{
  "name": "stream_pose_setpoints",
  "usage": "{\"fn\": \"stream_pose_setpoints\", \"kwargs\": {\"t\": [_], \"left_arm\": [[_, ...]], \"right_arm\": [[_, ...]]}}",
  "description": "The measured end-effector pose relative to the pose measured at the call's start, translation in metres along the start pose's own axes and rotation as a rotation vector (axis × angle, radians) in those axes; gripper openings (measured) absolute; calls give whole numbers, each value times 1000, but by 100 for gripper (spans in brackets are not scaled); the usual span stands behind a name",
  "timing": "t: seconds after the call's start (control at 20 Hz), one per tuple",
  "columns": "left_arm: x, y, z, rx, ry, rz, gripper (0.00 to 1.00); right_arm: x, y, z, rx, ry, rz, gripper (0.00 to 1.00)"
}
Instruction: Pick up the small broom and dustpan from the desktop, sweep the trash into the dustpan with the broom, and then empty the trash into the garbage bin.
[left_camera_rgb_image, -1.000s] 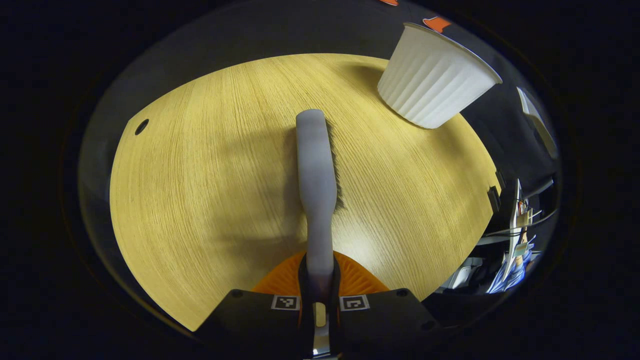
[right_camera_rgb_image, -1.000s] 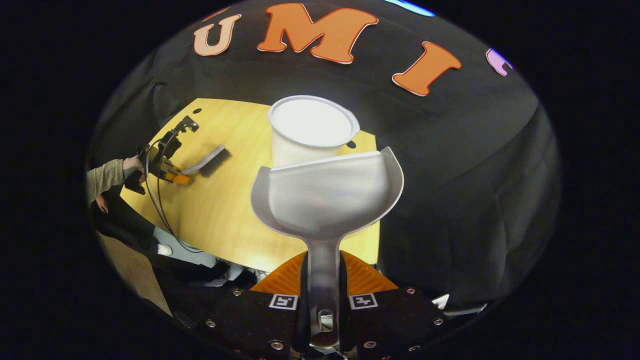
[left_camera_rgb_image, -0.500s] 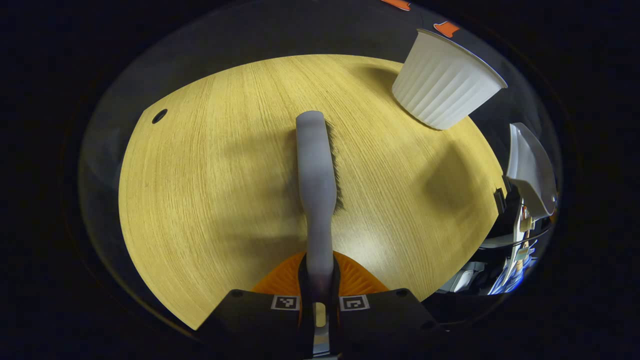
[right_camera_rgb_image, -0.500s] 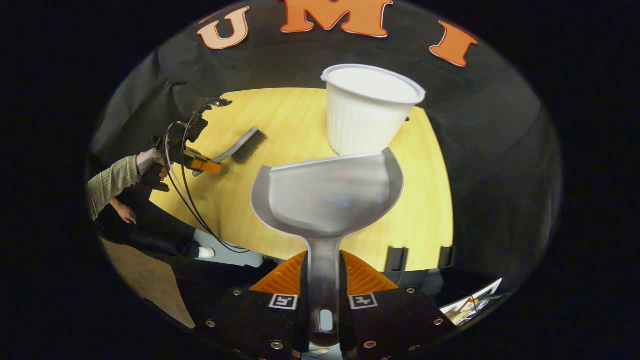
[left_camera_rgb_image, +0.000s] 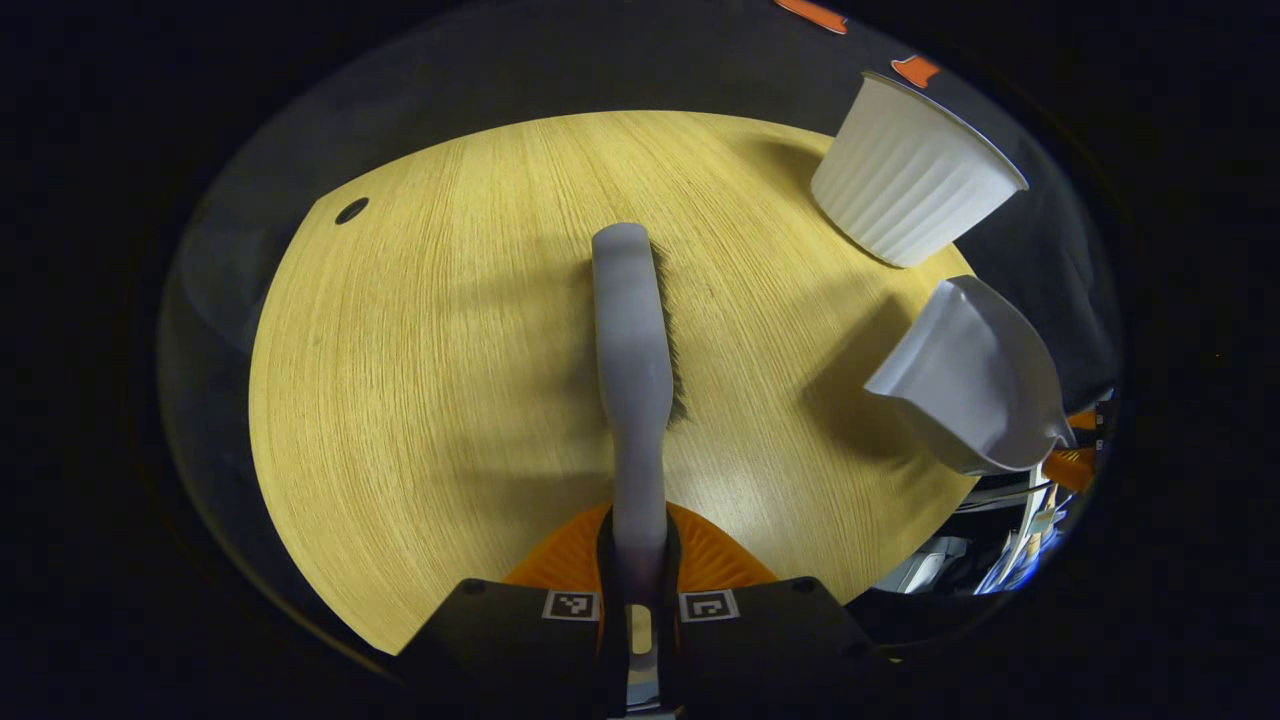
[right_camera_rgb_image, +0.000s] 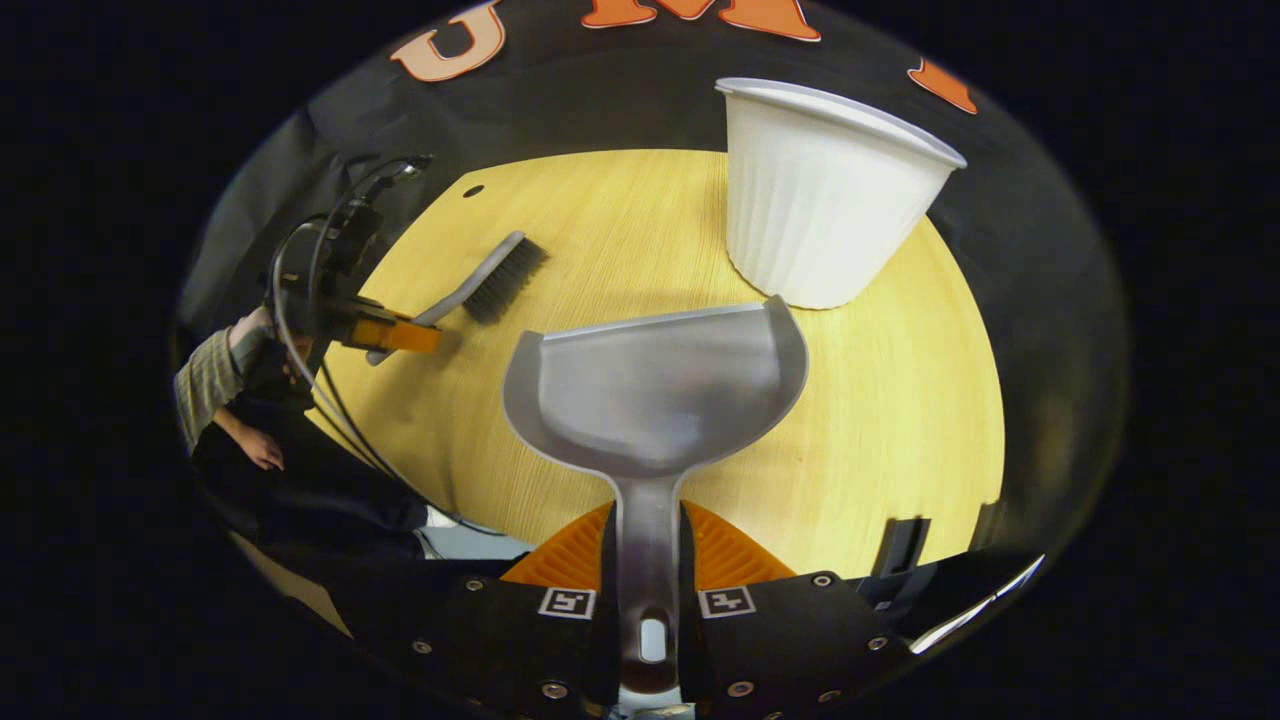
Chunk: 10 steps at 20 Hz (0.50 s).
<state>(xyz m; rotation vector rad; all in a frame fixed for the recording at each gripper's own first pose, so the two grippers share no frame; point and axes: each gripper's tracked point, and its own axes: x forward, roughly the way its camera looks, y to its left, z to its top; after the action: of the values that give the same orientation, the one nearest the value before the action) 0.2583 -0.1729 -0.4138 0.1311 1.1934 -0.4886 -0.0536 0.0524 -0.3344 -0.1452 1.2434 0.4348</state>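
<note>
My left gripper is shut on the handle of the small grey broom, whose dark bristles rest on the wooden desktop. In the right gripper view the broom and left gripper sit at the left of the desk. My right gripper is shut on the handle of the grey dustpan, held above the desk with its pan looking bare. The dustpan hangs at the right in the left gripper view. The white ribbed garbage bin stands upright just beyond the dustpan's front edge; the bin is at the far right.
A person's sleeve and hand hold the left gripper, with cables looping from it. A small dark hole marks the desk's far left. The desktop's near edge carries dark clips.
The right gripper has swung the dustpan back from above the bin and down over the desk, towards the broom. The broom has stayed put on the desk.
</note>
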Motion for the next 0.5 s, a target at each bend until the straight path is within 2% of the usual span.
{"fn": "stream_pose_setpoints", "kwargs": {"t": [0.2, 0.5], "left_arm": [[-4, 3, 0, 14, -2, 27, 15], [-5, 18, 4, 57, 4, 64, 14]], "right_arm": [[35, 12, 11, 18, -11, -2, 23], [60, 13, 18, 54, -25, -9, 23]]}}
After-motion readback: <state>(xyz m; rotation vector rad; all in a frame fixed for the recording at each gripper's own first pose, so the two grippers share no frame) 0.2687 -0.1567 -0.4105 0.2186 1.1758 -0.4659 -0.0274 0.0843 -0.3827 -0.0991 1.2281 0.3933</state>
